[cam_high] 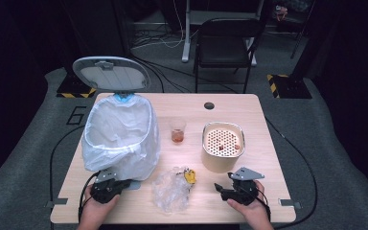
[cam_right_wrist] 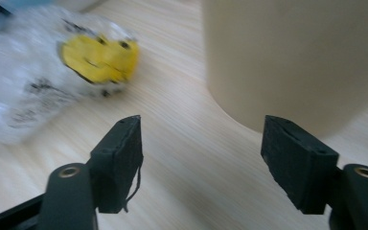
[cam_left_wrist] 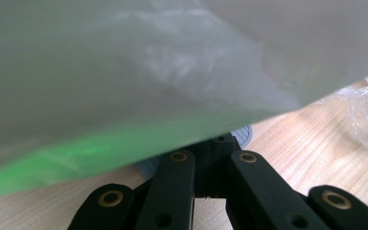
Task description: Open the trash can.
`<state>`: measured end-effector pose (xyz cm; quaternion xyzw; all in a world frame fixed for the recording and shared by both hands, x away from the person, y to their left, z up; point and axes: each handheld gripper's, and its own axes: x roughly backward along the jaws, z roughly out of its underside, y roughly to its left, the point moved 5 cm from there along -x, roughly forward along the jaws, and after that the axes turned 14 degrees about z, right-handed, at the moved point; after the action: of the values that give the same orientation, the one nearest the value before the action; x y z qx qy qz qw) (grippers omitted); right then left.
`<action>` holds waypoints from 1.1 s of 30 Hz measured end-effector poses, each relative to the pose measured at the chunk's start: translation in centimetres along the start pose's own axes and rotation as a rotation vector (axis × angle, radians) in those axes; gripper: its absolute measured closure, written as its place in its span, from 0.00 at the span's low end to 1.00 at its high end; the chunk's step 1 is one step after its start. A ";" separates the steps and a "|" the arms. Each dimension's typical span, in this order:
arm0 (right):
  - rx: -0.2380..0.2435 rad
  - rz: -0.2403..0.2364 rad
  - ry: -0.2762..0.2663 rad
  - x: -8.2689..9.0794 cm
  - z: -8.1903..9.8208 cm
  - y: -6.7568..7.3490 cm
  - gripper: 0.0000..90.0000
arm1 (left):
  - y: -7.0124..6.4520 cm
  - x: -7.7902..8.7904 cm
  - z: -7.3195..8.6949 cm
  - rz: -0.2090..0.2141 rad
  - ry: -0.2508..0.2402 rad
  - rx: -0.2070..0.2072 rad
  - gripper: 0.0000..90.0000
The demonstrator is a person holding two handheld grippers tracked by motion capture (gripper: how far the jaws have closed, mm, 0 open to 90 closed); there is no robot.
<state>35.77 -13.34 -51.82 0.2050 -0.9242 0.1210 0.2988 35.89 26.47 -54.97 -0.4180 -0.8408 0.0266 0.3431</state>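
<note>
A bin lined with a white bag (cam_high: 120,139) stands at the table's left, its grey lid (cam_high: 110,73) raised. My left gripper (cam_high: 126,184) lies at the bin's foot, shut; in the left gripper view its tips (cam_left_wrist: 215,143) sit close together under the overhanging bag (cam_left_wrist: 148,72). A crumpled clear wrapper (cam_high: 172,191) with a yellow label (cam_high: 189,176) lies at front centre. My right gripper (cam_high: 218,187) stands open and empty just right of it, in front of a beige container (cam_high: 223,146). In the right gripper view the open jaws (cam_right_wrist: 201,143) frame bare wood, with the label (cam_right_wrist: 100,57) left and the container (cam_right_wrist: 292,57) right.
A clear cup of reddish liquid (cam_high: 178,132) stands mid-table between bin and container. The container has a perforated insert holding a few small bits. A cable hole (cam_high: 209,105) sits near the table's far edge. A black chair (cam_high: 225,43) stands beyond the table.
</note>
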 end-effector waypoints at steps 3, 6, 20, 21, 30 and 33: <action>0.008 -0.044 -0.025 0.3 -1.2 1.4 0.22 | 0.0 0.0 0.0 0.001 0.003 -0.002 1.00; 0.026 -0.075 -0.030 0.2 -2.1 2.9 0.15 | 0.0 0.0 0.0 -0.001 0.003 0.002 1.00; 0.103 -0.188 -0.051 -2.1 -5.1 8.7 0.00 | 0.0 0.0 0.0 0.000 0.002 0.002 1.00; 0.112 -0.192 -0.052 -2.3 -5.3 9.0 0.00 | 0.0 0.0 0.0 -0.001 0.004 0.002 1.00; 0.159 -0.197 -0.039 -4.2 -5.3 11.5 0.00 | 0.0 0.0 0.0 -0.002 0.005 0.004 1.00; 0.182 -0.203 -0.016 -5.1 -4.6 11.9 0.00 | 0.0 0.0 0.0 -0.002 0.005 0.004 1.00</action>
<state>36.49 0.38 -52.40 0.3247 -0.8862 0.1716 0.2825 35.86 26.45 -54.95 -0.4164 -0.8402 0.0270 0.3462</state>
